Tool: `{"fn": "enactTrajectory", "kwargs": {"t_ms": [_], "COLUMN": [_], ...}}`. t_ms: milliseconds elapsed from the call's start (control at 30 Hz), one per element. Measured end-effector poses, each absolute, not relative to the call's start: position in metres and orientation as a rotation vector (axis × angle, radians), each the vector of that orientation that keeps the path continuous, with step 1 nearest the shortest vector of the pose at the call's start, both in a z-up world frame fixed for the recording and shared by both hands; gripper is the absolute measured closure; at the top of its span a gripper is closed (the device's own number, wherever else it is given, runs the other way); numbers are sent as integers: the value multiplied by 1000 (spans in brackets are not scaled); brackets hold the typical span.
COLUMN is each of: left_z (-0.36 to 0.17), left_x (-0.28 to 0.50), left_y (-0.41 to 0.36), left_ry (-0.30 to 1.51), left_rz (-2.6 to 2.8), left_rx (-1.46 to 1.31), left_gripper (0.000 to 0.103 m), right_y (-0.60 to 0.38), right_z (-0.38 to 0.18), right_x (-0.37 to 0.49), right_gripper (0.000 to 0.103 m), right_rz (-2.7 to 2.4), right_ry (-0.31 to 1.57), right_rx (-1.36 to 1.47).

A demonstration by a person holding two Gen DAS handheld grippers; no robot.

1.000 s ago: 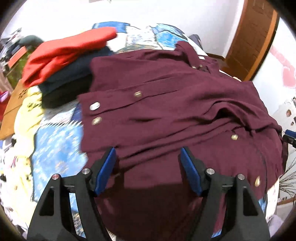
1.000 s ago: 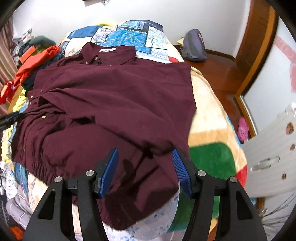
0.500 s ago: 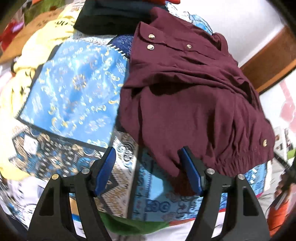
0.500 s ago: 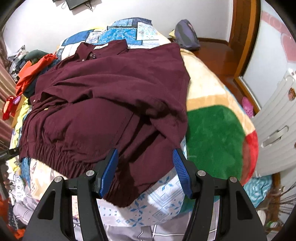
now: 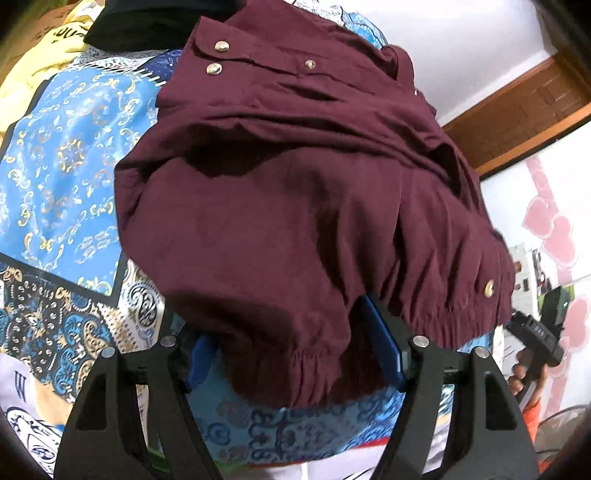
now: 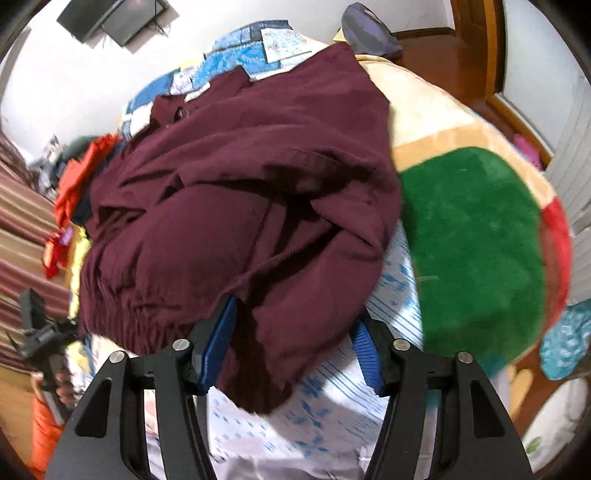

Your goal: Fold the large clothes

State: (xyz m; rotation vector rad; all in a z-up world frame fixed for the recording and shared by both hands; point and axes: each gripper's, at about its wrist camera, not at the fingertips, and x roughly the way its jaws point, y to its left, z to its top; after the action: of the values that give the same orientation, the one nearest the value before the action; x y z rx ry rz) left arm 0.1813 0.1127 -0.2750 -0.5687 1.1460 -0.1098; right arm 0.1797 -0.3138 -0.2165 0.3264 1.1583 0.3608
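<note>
A dark maroon shirt [image 5: 295, 192] with metal snap buttons lies spread on the bed, its gathered hem toward me. My left gripper [image 5: 284, 321] stands open at the hem. The cloth drapes over its fingertips and hides the tip of the left blue pad [image 5: 199, 356]. In the right wrist view the same maroon shirt [image 6: 240, 192] has its loose lower corner hanging between the fingers of my right gripper [image 6: 295, 317]. Those jaws are closing, with both pads still apart from the cloth. Each view shows the other gripper in a hand at the picture's edge.
A blue patterned bedspread [image 5: 62, 155] lies left of the shirt, a green and beige blanket [image 6: 472, 251] right of it. Red clothes [image 6: 77, 173] and a black garment [image 5: 147, 26] are piled at the far side. A wooden door [image 5: 535, 96] stands behind.
Both grippers have sunk and tilted down to the shirt's near hem. The hem now lies between each pair of fingers. The right jaws have narrowed slightly.
</note>
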Motion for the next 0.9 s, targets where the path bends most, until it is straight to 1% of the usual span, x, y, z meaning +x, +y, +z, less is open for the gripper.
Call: {"fn": "enactTrajectory", "kwargs": {"t_ms": [67, 100, 133, 233, 333, 500, 600, 767, 900], "left_z": [-274, -273, -270, -250, -216, -152, -117, -88, -84], "left_x": [187, 188, 189, 196, 205, 227, 251, 315, 367], "left_y": [109, 108, 106, 101, 97, 96, 95, 96, 112], "left_ry": [1134, 1131, 1129, 1087, 1005, 843, 755, 673, 672], "left_rz": [-122, -127, -134, -130, -148, -161, -155, -87, -62], "left_rx": [-570, -565, -564, -519, -470, -405, -364, -266, -326], "left_gripper": [39, 48, 55, 65, 70, 72, 73, 75, 75], "right_y": [-311, -309, -308, -301, -291, -280, -276, -277, -283], "right_z": [-218, -218, -218, -205, -173, -115, -86, -76, -83], "right_x": [182, 184, 186, 191, 195, 212, 248, 318, 369], "right_gripper": [56, 64, 74, 91, 94, 94, 95, 96, 96], "right_rz": [389, 410, 431, 461, 501, 523, 491, 448, 405], "right_ry": [1159, 1158, 1163, 1134, 1054, 867, 770, 747, 769], "right_rx": [348, 364, 380, 381, 311, 221, 182, 182, 220]}}
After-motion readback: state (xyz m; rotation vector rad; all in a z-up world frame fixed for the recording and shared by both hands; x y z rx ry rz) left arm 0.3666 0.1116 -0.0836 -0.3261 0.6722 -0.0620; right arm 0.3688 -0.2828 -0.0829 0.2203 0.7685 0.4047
